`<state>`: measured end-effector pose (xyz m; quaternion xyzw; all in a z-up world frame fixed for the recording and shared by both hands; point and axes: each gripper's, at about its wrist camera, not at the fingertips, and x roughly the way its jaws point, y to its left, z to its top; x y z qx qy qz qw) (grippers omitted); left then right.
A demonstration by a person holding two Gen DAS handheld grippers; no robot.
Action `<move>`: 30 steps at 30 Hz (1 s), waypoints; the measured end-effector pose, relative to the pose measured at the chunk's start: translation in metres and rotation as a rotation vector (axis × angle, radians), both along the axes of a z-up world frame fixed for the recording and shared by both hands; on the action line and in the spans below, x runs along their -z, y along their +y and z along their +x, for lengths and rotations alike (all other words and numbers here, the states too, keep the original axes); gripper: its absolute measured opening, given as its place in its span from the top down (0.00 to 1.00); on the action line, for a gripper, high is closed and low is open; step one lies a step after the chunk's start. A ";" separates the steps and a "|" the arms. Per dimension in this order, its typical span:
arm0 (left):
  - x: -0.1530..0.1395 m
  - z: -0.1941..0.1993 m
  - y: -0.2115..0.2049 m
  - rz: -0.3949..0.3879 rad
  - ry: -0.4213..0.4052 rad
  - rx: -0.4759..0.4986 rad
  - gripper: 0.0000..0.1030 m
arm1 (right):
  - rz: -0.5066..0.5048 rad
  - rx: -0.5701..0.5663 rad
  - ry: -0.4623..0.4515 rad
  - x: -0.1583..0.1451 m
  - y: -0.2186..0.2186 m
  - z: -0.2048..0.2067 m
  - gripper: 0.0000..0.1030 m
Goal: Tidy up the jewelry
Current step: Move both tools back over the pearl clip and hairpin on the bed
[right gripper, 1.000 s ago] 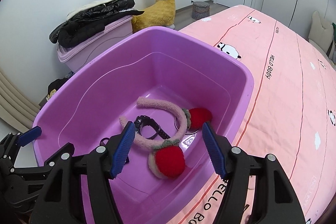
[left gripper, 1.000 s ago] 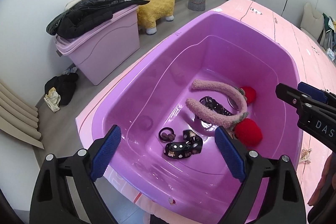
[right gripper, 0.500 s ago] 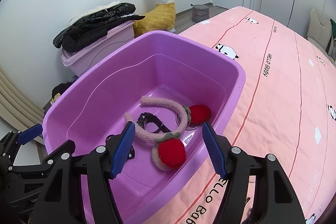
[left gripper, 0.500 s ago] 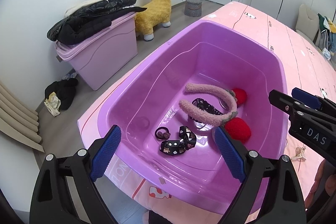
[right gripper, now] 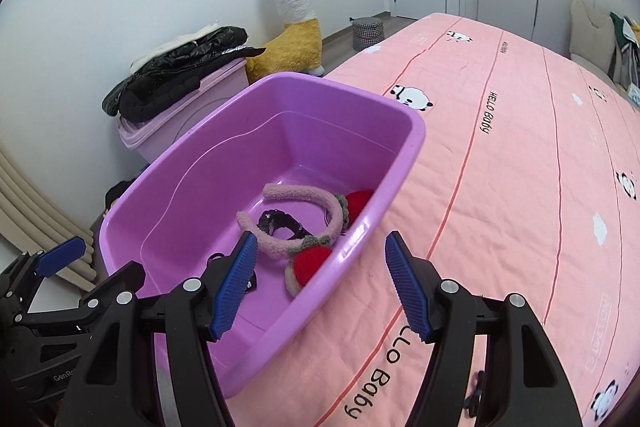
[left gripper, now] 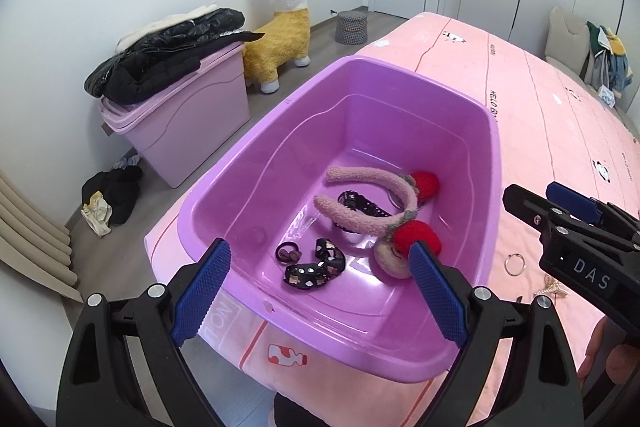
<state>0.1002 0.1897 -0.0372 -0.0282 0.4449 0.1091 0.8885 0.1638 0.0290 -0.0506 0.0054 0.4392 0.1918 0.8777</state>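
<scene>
Nearest the lens, the left hand-held gripper (left gripper: pixel 320 287) hangs released over the near rim of the purple tub (left gripper: pixel 494 163), nothing between its blue pads. The right hand-held gripper (right gripper: pixel 322 281) is released too, empty, straddling the tub's right wall with the pink bed (right gripper: pixel 520 187) beneath.

Inside the tub sit a black patterned hair tie (left gripper: pixel 314 269), a small dark hair band (left gripper: pixel 288 253), then the fuzzy pink headband (left gripper: pixel 360 197) with its 2 red pompoms.

So this reads as a between-items step: both grippers free, more to collect. On the bed, right of the tub, lie a thin ring (left gripper: pixel 515 263) and a pale gold trinket (left gripper: pixel 554 285). Next up, I'd judge, the right gripper drops low over that ring and pinches carefully, since it lies flat on soft fabric.
</scene>
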 end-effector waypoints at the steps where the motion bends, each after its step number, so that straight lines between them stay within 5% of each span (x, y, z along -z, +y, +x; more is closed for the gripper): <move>1: -0.001 -0.002 -0.002 -0.001 -0.001 0.004 0.14 | 0.007 0.010 0.000 0.000 -0.005 -0.003 0.38; 14: 0.003 -0.035 -0.054 -0.006 -0.008 0.098 0.14 | 0.057 0.151 0.003 0.020 -0.095 -0.071 0.37; 30: 0.041 -0.052 -0.146 -0.067 0.045 0.283 0.14 | 0.035 0.423 -0.019 0.044 -0.240 -0.156 0.36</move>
